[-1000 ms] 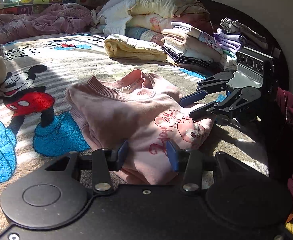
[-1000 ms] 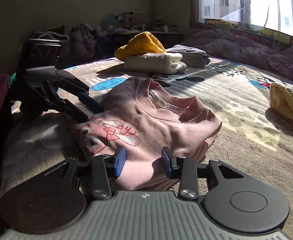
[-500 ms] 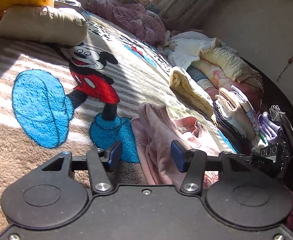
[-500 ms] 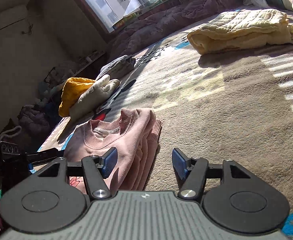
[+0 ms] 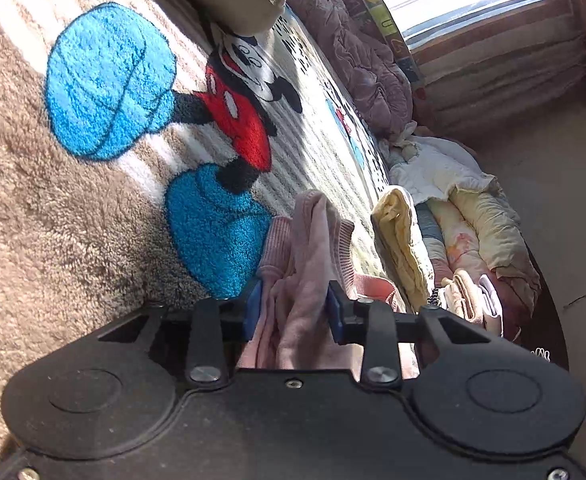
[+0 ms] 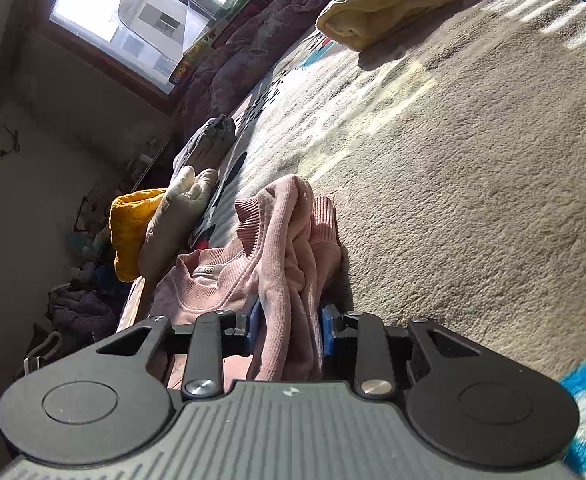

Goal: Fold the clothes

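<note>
Both my left fingers (image 5: 293, 312) and right fingers (image 6: 289, 326) clamp the pink sweatshirt (image 6: 285, 248): soft, light, bunching; side folds grip best.

The left gripper (image 5: 293, 310) has a matte black body with two round raised discs, black linkage arms pinned by silver screws, and blue pads on its fingers (image 5: 251, 312); the right gripper (image 6: 289, 326) matches, but its base is grey and ribbed, with a small round marking.
</note>
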Demonstrator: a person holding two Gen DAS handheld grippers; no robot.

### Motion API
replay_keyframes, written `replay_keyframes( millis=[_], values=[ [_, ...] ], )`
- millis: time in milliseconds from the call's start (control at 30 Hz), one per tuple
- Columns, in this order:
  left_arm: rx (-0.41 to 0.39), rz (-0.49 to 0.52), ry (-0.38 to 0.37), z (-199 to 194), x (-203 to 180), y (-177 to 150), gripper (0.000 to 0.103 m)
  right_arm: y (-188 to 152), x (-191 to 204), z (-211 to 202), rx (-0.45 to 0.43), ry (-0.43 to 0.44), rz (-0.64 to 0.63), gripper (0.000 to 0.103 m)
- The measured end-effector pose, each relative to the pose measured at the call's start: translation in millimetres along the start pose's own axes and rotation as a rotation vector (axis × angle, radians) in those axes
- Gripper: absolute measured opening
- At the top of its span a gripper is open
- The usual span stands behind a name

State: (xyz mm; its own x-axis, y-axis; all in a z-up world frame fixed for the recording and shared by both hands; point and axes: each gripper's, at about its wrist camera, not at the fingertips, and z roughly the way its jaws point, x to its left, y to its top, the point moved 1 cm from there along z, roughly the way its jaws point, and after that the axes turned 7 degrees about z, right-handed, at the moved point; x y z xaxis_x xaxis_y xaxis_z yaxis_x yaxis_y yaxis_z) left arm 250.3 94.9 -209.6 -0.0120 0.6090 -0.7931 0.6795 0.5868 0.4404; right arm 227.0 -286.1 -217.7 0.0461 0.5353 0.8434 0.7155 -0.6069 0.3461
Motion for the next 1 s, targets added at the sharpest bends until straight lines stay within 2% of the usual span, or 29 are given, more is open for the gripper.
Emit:
replay_keyframes(
  millis=[133,233,300,333,367,400,433,467,533,600,667,800,867,900,967,1000],
  values=[
    [0.001,-0.159,-0.064,-19,-9,-6,0.025,-10,0,-23,-0.017,-0.01,0.032,0.022],
    [0.021,-0.168,-0.108,-47,-38,-15,0.025,-17,-1,-41,-0.029,-0.017,0.056,0.022],
    [0.051,-0.156,-0.106,-58,-46,-26,0.025,-21,-1,-53,-0.037,-0.022,0.072,0.022],
    [0.066,-0.149,-0.105,-63,-50,-32,0.029,-24,-1,-59,-0.041,-0.024,0.08,0.022],
    [0.084,-0.111,-0.07,-60,-44,-39,0.032,-26,-1,-65,-0.046,-0.027,0.088,0.026],
    [0.103,-0.072,-0.036,-58,-39,-46,0.047,-29,-1,-70,-0.05,-0.029,0.096,0.03],
    [0.121,-0.034,-0.001,-55,-33,-54,0.05,-31,-2,-76,-0.054,-0.032,0.104,0.042],
    [0.117,-0.062,0.05,-58,-20,-66,0.041,-33,-2,-82,-0.058,-0.034,0.112,0.057],
    [0.102,-0.072,-0.023,-76,-10,-79,0.051,-43,-18,-91,-0.061,-0.05,0.177,0.059],
    [0.109,-0.046,-0.023,-81,-13,-84,0.053,-54,-31,-100,-0.074,-0.004,0.198,0.063],
    [0.116,-0.02,-0.023,-85,-17,-89,0.056,-61,-32,-101,-0.071,0.014,0.163,0.07],
    [0.132,0.035,-0.015,-85,-27,-104,0.057,-66,-26,-90,-0.061,-0.009,0.077,0.07],
    [0.125,0.124,0.024,-74,-37,-111,0.055,-68,-23,-84,-0.064,-0.029,0.036,0.065],
    [0.122,0.12,0.019,-71,-36,-112,0.053,-70,-23,-82,-0.069,-0.035,0.017,0.064],
    [0.114,0.111,0.008,-63,-33,-115,0.04,-73,-21,-77,-0.078,-0.047,-0.02,0.055],
    [0.125,0.093,-0.003,-61,-29,-114,0.028,-74,-20,-75,-0.082,-0.048,-0.032,0.053]
  ],
)
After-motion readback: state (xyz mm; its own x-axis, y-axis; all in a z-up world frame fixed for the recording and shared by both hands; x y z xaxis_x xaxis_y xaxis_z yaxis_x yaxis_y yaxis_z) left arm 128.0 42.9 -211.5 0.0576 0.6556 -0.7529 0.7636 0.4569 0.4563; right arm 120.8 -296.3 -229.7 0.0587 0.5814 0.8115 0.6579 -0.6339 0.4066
